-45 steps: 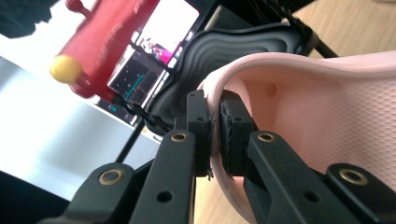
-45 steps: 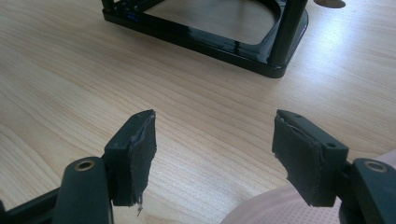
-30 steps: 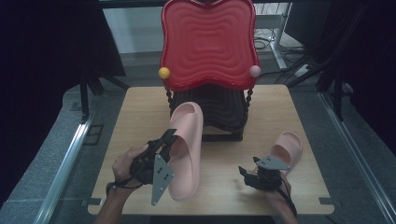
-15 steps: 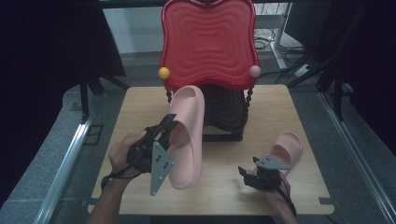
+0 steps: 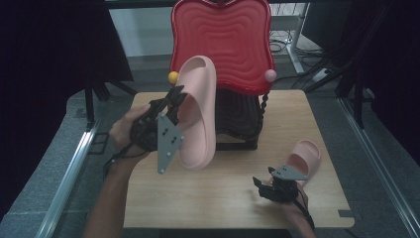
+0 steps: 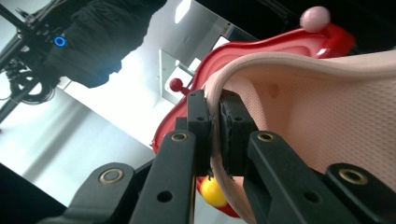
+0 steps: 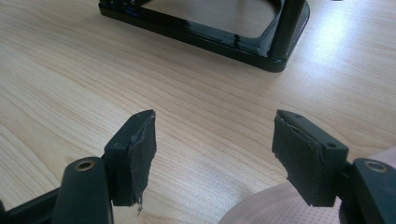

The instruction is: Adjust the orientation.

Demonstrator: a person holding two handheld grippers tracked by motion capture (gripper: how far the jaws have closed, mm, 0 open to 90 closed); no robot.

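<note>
pink slide (image 5: 198, 114) has risen in the left hand-held gripper (image 5: 173, 101) above the wooden table (image 5: 208, 198).

Overhead light is falling evenly on the wooden table (image 5: 223, 198) in the high view, soft and a little grainy, while the surroundings are sinking into near black. In the left gripper view a bright background is blowing out white behind the pink slipper (image 6: 336, 116), and the near jaws are blurring. In the right gripper view glare is streaking the black stand base (image 7: 210, 37), with the boards lying sharp.
</note>
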